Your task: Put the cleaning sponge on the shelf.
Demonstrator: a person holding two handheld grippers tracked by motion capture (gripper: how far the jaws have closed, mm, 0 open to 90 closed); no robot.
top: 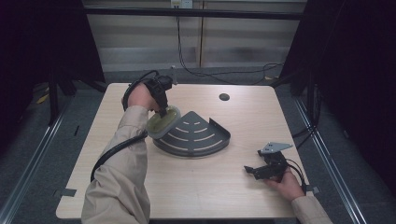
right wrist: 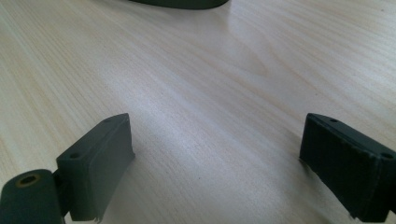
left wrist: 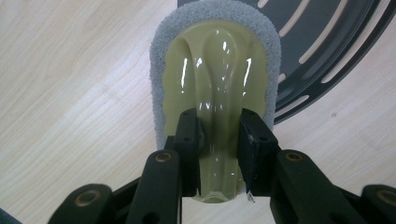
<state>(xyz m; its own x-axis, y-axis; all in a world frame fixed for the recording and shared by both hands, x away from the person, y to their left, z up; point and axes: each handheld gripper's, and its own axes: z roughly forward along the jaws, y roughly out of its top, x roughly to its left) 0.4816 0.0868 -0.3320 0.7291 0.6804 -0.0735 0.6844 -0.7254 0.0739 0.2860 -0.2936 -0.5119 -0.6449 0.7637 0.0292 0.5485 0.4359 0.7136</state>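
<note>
A dark grey quarter-round slotted shelf [top: 196, 133] lies in the middle of the wooden table [top: 187, 186]. My left gripper [top: 163, 112] is shut on the raised grip of a yellow-green scrubber with a grey sponge base [top: 162, 122], held at the shelf's left edge. In the left gripper view the scrubber [left wrist: 217, 79] hangs between the jaws over the table, its far end over the shelf [left wrist: 327, 42]. My right gripper [top: 252, 170] rests low near the table's front right, open with nothing between its jaws [right wrist: 215, 163].
A round cable hole [top: 224, 97] sits in the table's far side. Cables hang along the back wall. Dark frames and curtains stand on both sides. The shelf's near rim [right wrist: 182, 3] shows at the top of the right gripper view.
</note>
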